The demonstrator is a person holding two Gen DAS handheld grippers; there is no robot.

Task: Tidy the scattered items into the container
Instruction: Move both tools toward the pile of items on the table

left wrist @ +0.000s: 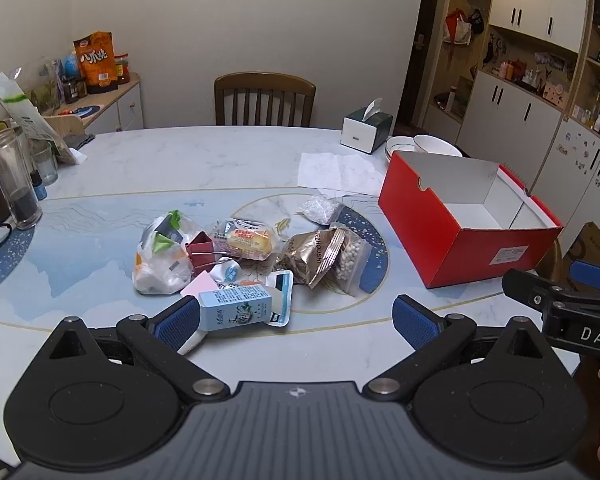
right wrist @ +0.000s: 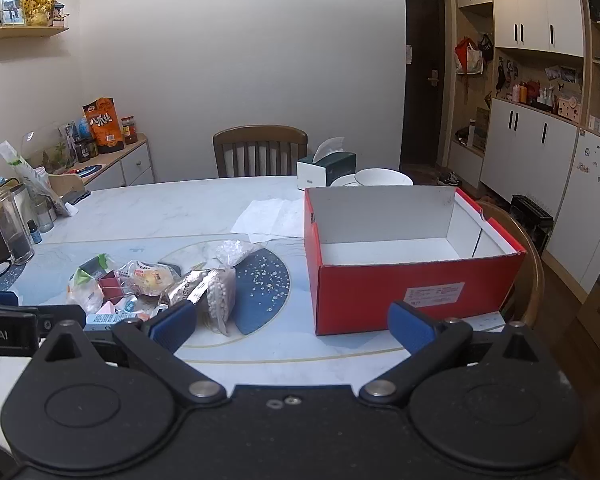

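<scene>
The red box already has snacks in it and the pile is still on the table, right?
Not quite. The red box is empty: the right wrist view shows only its bare white inside. The pile is on the table, as you said.

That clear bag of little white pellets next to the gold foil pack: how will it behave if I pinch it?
The clear bag of white pellets is probably floppy: thin film that sags around its loose fill. The pellets may shift and bunch low when lifted. It leans on the gold foil pack, so pulling it could drag that along.
</scene>
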